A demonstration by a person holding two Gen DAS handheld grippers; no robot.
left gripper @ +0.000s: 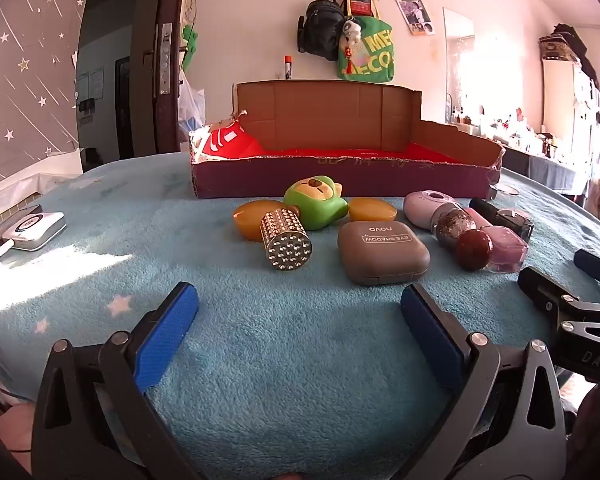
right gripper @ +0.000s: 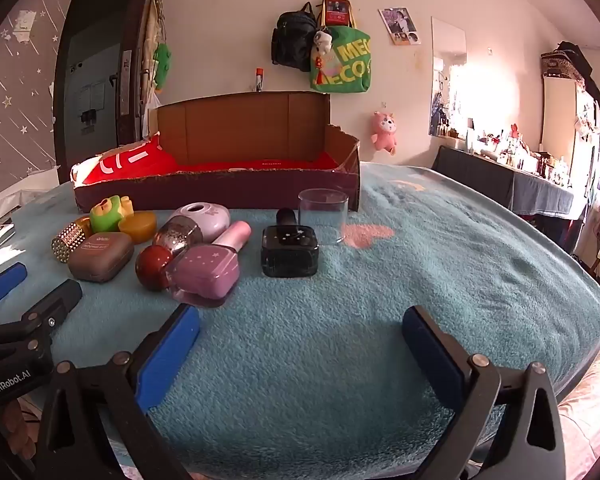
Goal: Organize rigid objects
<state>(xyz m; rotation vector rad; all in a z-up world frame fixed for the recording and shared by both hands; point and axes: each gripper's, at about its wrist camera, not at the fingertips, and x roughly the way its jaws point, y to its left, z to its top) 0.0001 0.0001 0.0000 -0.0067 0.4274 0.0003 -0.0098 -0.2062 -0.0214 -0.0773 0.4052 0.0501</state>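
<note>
We see the small objects lying in a loose row on the blue fleece blanket, just in front of the cardboard box. From the left wrist view: a studded gold cylinder on its side touching an amber disc, a green toy figure behind it, a second amber disc, and a brown eye-shadow case. Further right sit a lilac compact, a glitter bottle with a dark red round cap, a pink nail-polish bottle, a black square bottle and a clear cup. The box holds a red item at its left end.

Our left gripper hovers wide open, holding nothing, short of the cylinder and case. Our right gripper is equally wide and empty, just short of the pink bottle.
</note>
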